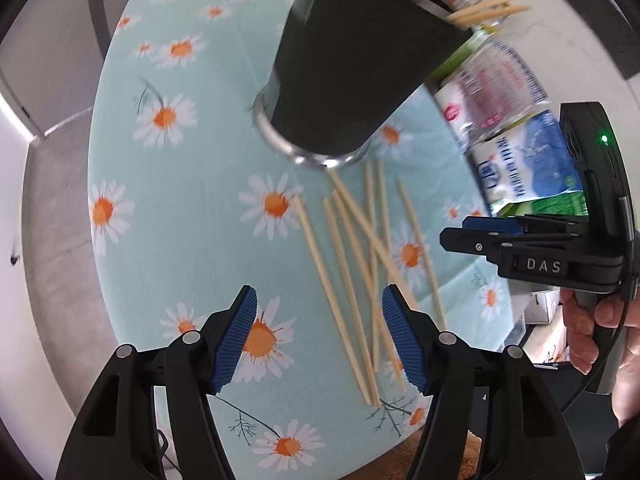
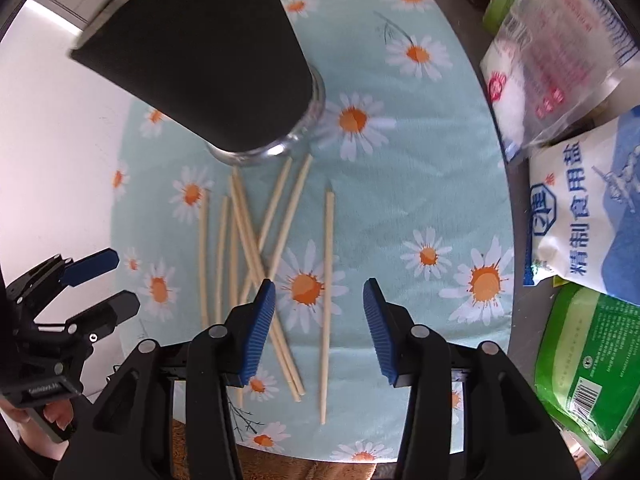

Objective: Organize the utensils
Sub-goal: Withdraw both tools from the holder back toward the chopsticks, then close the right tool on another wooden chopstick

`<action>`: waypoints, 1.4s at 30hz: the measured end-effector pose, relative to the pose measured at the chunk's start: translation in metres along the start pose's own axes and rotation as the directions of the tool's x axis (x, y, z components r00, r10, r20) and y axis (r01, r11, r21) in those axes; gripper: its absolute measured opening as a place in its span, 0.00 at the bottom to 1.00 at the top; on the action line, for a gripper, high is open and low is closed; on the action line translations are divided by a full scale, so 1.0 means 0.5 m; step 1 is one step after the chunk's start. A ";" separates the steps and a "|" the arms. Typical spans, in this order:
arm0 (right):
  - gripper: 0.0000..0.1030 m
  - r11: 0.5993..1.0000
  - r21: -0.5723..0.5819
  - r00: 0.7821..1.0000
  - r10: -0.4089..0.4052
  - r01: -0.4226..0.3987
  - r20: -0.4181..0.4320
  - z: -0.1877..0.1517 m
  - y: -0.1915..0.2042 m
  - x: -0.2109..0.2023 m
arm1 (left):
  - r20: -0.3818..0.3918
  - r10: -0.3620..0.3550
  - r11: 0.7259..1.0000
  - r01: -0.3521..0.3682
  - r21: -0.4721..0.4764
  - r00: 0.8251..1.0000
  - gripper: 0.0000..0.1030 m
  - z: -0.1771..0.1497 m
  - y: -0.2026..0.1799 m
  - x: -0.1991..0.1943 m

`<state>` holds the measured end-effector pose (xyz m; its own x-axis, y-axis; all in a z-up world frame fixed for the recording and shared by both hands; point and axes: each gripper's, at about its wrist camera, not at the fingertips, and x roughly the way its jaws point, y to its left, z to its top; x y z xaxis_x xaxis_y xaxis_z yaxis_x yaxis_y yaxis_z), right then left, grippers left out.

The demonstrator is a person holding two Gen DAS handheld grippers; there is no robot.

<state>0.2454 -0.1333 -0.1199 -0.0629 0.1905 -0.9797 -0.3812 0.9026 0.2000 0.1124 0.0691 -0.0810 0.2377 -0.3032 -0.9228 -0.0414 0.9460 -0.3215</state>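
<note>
Several pale wooden chopsticks (image 1: 352, 280) lie loosely crossed on the daisy-print tablecloth (image 1: 192, 184), in front of a tall black holder with a metal base (image 1: 344, 64). My left gripper (image 1: 318, 340) is open and empty, just above the near ends of the chopsticks. In the right wrist view the chopsticks (image 2: 256, 248) lie below the black holder (image 2: 208, 56). One chopstick (image 2: 327, 300) lies apart, between the open fingers of my right gripper (image 2: 320, 328), which is empty. The left gripper (image 2: 96, 280) shows open at the left; the right gripper (image 1: 480, 232) shows at the right in the left view.
Bags of salt and other goods (image 2: 580, 208) stand along the right side of the table, also in the left wrist view (image 1: 520, 152). A green bag (image 2: 588, 360) lies nearest. More chopsticks (image 1: 488, 8) stick out of a glass jar behind the holder. The table's near edge (image 2: 304, 460) is close.
</note>
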 end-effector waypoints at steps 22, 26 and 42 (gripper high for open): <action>0.12 0.973 -0.104 0.974 -0.216 0.208 -0.068 -0.016 0.103 0.106 | -0.026 0.044 0.997 -0.046 -0.069 0.999 0.62 0.002 0.022 0.046; 0.11 0.971 -0.105 0.974 -0.221 0.214 -0.059 -0.025 0.120 0.113 | -0.012 0.028 0.995 -0.029 -0.092 1.000 0.62 0.004 0.026 0.051; 0.05 0.997 -0.056 0.997 -0.060 0.057 -0.058 -0.043 0.037 0.080 | -0.041 0.006 0.975 -0.015 -0.222 0.999 0.62 0.001 0.041 0.072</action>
<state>0.2159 -0.1173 -0.1559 -0.0933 0.1131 -0.9892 -0.4352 0.8889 0.1427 0.1204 0.0778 -0.1208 0.1972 -0.3020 -0.9327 -0.2596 0.9013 -0.3467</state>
